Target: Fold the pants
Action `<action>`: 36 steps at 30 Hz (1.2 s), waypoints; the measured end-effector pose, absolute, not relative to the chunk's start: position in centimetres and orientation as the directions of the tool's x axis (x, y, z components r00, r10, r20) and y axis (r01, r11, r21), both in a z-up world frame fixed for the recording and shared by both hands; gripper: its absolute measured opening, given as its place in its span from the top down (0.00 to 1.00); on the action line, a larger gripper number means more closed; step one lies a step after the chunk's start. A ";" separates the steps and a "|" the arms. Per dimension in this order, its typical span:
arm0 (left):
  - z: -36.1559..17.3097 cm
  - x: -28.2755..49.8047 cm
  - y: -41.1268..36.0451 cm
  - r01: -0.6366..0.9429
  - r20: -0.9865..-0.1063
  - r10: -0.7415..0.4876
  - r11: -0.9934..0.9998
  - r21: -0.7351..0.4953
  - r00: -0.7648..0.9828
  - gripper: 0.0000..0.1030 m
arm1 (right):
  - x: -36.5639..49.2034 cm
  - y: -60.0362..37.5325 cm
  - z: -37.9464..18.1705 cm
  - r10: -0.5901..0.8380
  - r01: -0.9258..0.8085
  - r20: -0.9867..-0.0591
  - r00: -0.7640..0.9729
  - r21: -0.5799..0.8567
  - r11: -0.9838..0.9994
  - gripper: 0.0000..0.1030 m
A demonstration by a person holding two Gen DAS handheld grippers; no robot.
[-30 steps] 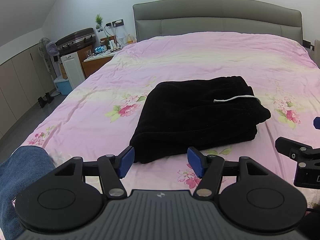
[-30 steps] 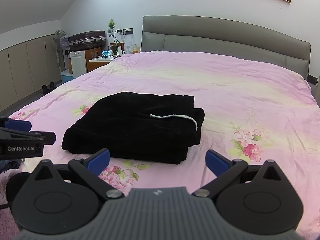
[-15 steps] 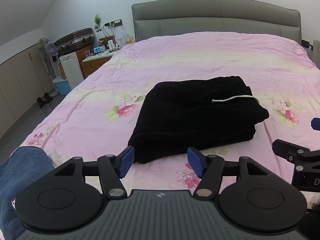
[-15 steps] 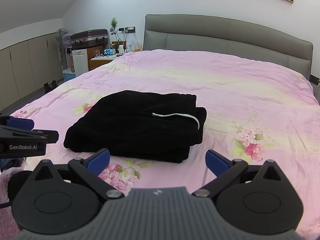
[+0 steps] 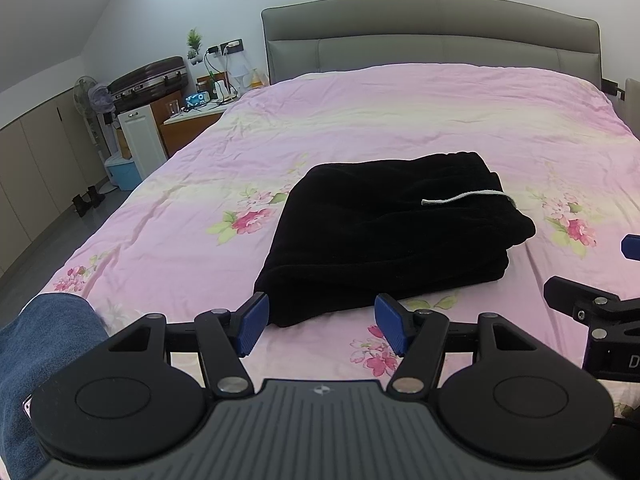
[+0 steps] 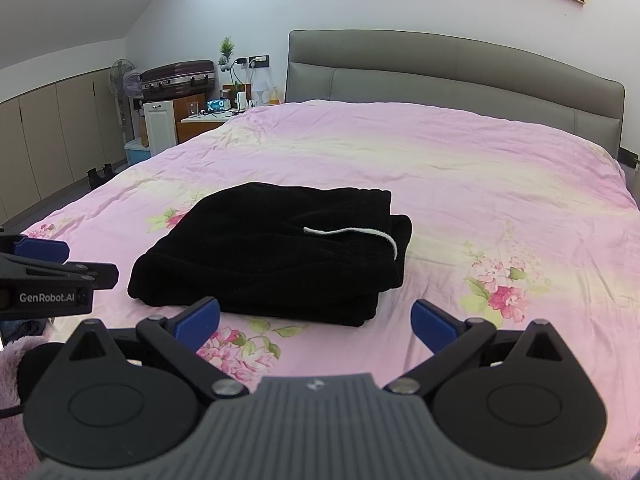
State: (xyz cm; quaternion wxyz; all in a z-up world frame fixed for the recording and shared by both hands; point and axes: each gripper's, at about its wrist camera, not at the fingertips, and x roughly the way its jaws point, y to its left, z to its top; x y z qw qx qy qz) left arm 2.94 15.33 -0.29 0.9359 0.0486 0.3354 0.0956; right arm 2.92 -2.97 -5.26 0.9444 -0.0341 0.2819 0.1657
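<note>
Black pants [image 5: 384, 236] lie folded into a thick stacked rectangle on the pink floral bed [image 5: 400, 120], with a white drawstring [image 5: 460, 199] across the top. They also show in the right wrist view [image 6: 272, 256]. My left gripper [image 5: 322, 326] is open and empty, held just in front of the stack's near edge without touching it. My right gripper [image 6: 316, 320] is open wide and empty, also just short of the stack. The left gripper shows at the left edge of the right wrist view [image 6: 48, 272].
A grey headboard [image 5: 432, 36] stands at the far end. A nightstand [image 5: 192, 120] with clutter, a suitcase [image 5: 148, 80], a fan [image 5: 88, 92] and cabinets line the left wall. A blue-jeaned leg [image 5: 36, 352] is at the lower left.
Both grippers have drawn back slightly from the folded pants and risen a little. The pants have not moved. Both grippers stay open.
</note>
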 end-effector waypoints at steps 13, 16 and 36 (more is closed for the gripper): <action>-0.3 2.9 15.3 -0.147 -0.619 0.211 0.977 0.153 0.757 0.30 | 2.7 -3.0 -5.2 0.299 -0.341 -0.546 0.783 0.027 0.940 0.05; -0.2 2.9 15.2 -0.147 -0.618 0.211 0.977 0.153 0.757 0.30 | 2.8 -3.0 -5.2 0.300 -0.340 -0.546 0.783 0.028 0.940 0.05; -0.2 2.8 15.8 -0.149 -0.623 0.208 0.978 0.146 0.754 0.30 | 2.7 -3.2 -5.1 0.302 -0.338 -0.547 0.781 0.037 0.940 0.05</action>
